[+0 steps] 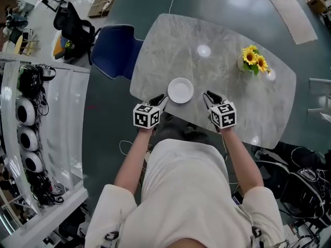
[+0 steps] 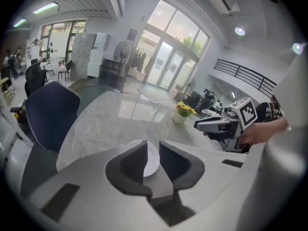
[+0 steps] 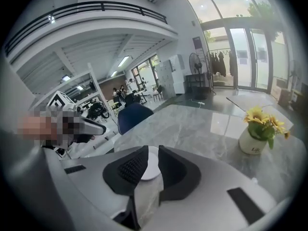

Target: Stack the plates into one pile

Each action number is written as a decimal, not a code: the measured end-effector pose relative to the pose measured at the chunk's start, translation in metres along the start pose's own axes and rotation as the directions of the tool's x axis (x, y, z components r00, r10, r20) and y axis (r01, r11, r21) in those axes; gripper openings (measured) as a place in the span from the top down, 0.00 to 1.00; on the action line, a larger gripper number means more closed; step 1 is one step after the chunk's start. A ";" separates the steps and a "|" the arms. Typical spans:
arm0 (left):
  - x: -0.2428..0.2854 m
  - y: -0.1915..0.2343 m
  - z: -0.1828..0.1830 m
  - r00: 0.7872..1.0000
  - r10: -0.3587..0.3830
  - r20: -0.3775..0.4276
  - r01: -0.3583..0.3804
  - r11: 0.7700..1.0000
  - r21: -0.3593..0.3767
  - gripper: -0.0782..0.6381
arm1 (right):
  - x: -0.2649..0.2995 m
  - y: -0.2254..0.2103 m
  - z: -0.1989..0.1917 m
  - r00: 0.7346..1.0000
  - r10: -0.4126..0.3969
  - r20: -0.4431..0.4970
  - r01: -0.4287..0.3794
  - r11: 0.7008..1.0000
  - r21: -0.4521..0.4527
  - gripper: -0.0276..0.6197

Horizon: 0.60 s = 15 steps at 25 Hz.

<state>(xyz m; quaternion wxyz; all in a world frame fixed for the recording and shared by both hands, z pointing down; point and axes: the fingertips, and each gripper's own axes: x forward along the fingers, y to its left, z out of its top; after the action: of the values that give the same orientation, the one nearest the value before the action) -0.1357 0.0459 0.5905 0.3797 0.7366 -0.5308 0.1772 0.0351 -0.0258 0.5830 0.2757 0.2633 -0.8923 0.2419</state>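
A white plate [image 1: 180, 91], or a pile of them seen from above as one disc, rests on the marble table [image 1: 222, 76] close to its near edge. My left gripper [image 1: 158, 99] hovers just left of the plate and my right gripper [image 1: 208, 96] just right of it, both clear of it. In the left gripper view the jaws of the left gripper [image 2: 153, 150] stand a narrow gap apart, empty, with the plate [image 2: 151, 165] showing beyond. The right gripper [image 3: 153, 153] looks the same, with the plate [image 3: 151, 170] behind its gap.
A small white vase of yellow flowers [image 1: 253, 60] stands at the table's far right. A dark blue chair [image 1: 116, 50] sits at the table's left end. Shelving with equipment lines the left side, and cables and gear lie on the floor at right.
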 end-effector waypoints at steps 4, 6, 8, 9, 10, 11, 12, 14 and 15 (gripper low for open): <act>-0.024 -0.014 0.027 0.997 -0.023 0.074 0.019 0.999 0.050 0.80 | -0.021 0.006 0.020 0.999 0.004 0.044 -0.003 1.000 -0.021 0.84; -0.040 -0.018 0.037 0.994 -0.036 0.102 0.028 0.997 0.075 0.82 | -0.032 0.016 0.031 0.998 0.005 0.066 -0.003 1.000 -0.029 0.85; -0.057 -0.021 0.050 0.990 -0.054 0.128 0.040 0.994 0.106 0.83 | -0.044 0.027 0.045 0.996 0.003 0.094 0.001 0.999 -0.039 0.85; -0.065 -0.023 0.057 0.988 -0.064 0.142 0.047 0.991 0.123 0.83 | -0.050 0.033 0.054 0.994 0.000 0.112 0.005 0.999 -0.047 0.85; -0.073 -0.024 0.064 0.985 -0.074 0.157 0.052 0.989 0.139 0.83 | -0.056 0.038 0.064 0.991 -0.003 0.132 0.011 0.998 -0.057 0.86; -0.081 -0.026 0.071 0.982 -0.084 0.171 0.057 0.987 0.153 0.84 | -0.063 0.043 0.072 0.988 -0.007 0.152 0.018 0.997 -0.069 0.86; -0.088 -0.028 0.076 0.979 -0.093 0.184 0.062 0.985 0.164 0.84 | -0.069 0.049 0.079 0.985 -0.012 0.171 0.026 0.996 -0.081 0.86; -0.104 -0.031 0.084 0.972 -0.111 0.209 0.073 0.981 0.180 0.84 | -0.081 0.058 0.090 0.979 -0.026 0.200 0.046 0.994 -0.098 0.87; -0.112 -0.032 0.089 0.968 -0.118 0.222 0.076 0.979 0.187 0.84 | -0.087 0.063 0.096 0.976 -0.034 0.214 0.057 0.993 -0.103 0.87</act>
<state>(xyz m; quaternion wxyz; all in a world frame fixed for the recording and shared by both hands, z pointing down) -0.1612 0.0562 0.4465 0.2565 0.8083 -0.5169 0.1172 0.0238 -0.0054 0.4415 0.1985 0.2925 -0.9221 0.1575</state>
